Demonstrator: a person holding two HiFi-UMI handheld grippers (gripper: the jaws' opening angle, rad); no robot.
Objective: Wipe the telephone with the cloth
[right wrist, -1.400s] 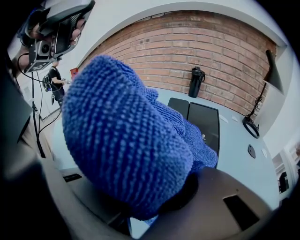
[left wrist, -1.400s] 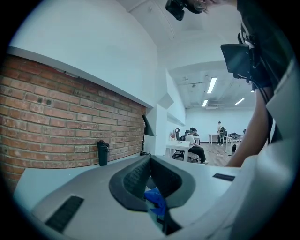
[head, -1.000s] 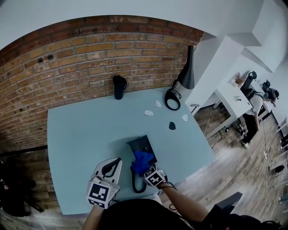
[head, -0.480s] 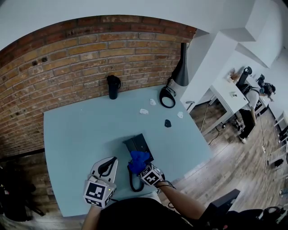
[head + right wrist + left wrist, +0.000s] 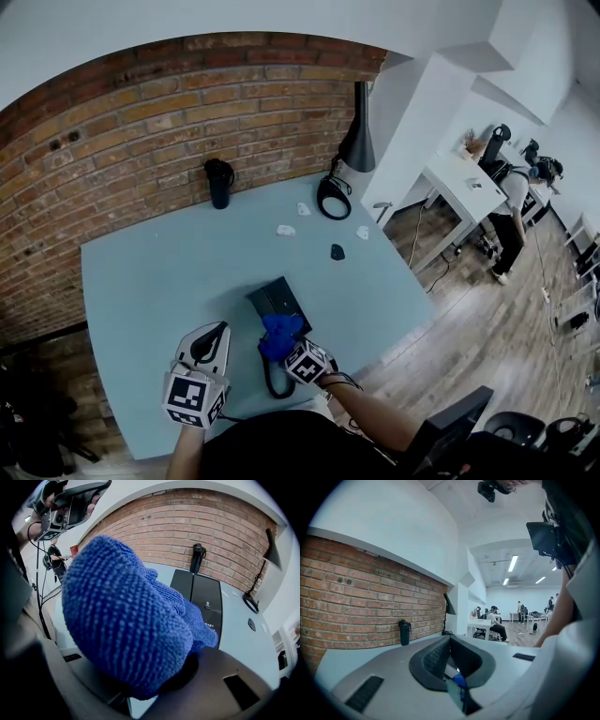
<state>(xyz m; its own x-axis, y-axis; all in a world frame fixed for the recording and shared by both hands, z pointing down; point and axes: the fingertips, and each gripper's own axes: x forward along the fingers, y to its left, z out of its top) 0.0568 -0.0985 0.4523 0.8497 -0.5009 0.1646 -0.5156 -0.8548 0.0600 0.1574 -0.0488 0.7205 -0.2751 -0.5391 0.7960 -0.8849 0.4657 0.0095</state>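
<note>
The black telephone [image 5: 277, 298] lies flat on the pale blue table [image 5: 141, 281], near its front edge; its dark top [image 5: 202, 592] stretches away ahead in the right gripper view. A bunched blue cloth [image 5: 279, 332] rests on the telephone's near end and fills most of the right gripper view [image 5: 126, 620]. My right gripper [image 5: 292, 345] is shut on the cloth and its jaws are hidden under it. A black curved handset or cord [image 5: 271, 379] loops beside it. My left gripper [image 5: 210, 343] hovers left of the telephone, shut on nothing [image 5: 450, 639].
A black bottle [image 5: 217, 182] stands by the brick wall. A black lamp [image 5: 357, 139] with a ring base [image 5: 331, 199] is at the back right. Small white pieces [image 5: 286, 230] and a dark piece [image 5: 337, 251] lie behind the telephone. A person [image 5: 511, 202] stands beside a white desk [image 5: 459, 178].
The head view has swung, so everything sits slightly further left. The cloth stays on the telephone's near end under my right gripper. My left gripper keeps its place beside it.
</note>
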